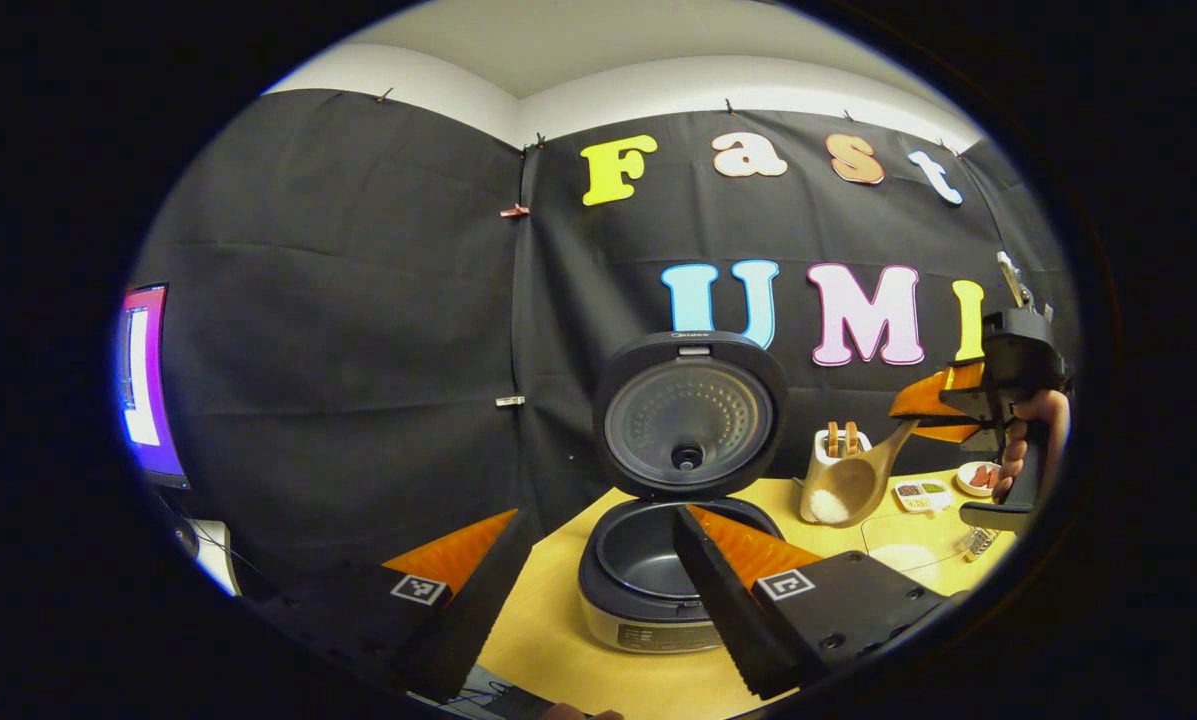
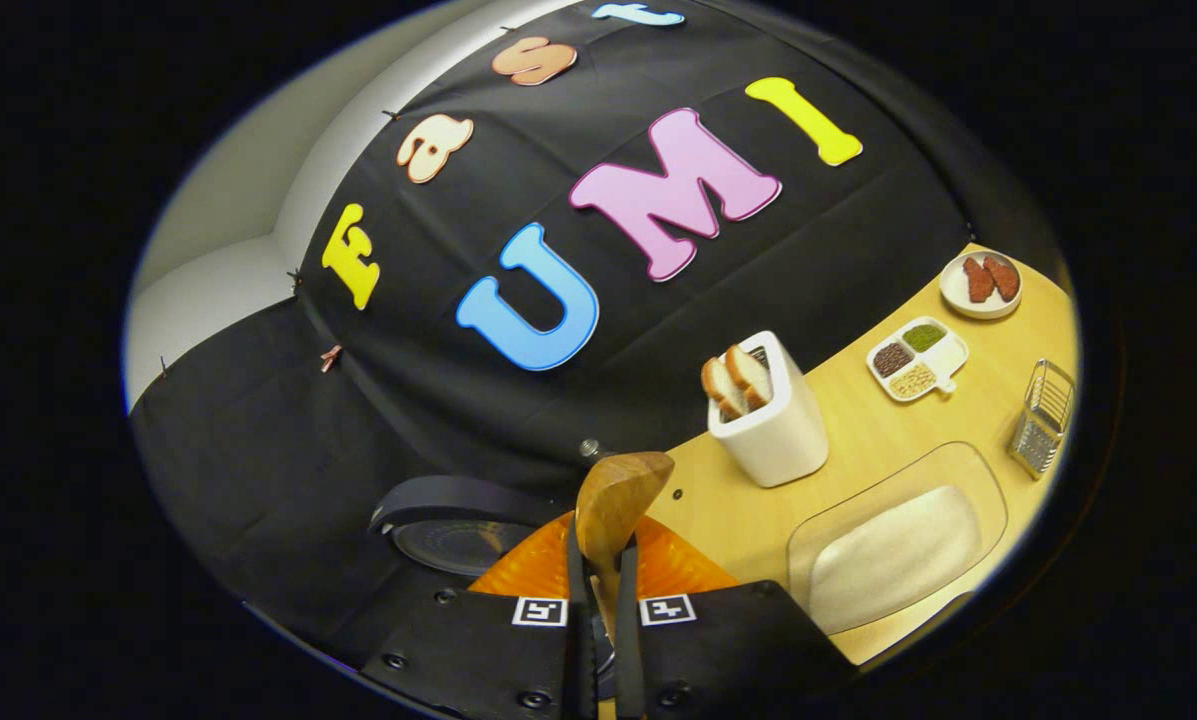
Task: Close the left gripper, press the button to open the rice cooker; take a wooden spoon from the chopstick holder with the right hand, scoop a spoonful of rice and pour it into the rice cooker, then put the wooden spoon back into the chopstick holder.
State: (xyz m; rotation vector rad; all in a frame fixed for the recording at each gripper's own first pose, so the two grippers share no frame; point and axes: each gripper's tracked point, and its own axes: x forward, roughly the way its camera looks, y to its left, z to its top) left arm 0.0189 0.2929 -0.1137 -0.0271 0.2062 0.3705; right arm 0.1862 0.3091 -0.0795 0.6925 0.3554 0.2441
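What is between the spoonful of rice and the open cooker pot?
In the left gripper view, only bare wooden table separates the wooden spoon from the rice cooker.

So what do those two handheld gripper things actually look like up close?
Each is a chunky black plastic body with visible screws. The left gripper carries two small square black-and-white markers, one by each finger, with ribbed orange panels behind. The right gripper has the same paired markers and orange ribbing. Seen from afar, it has a black pistol-style handle gripped by a bare hand.
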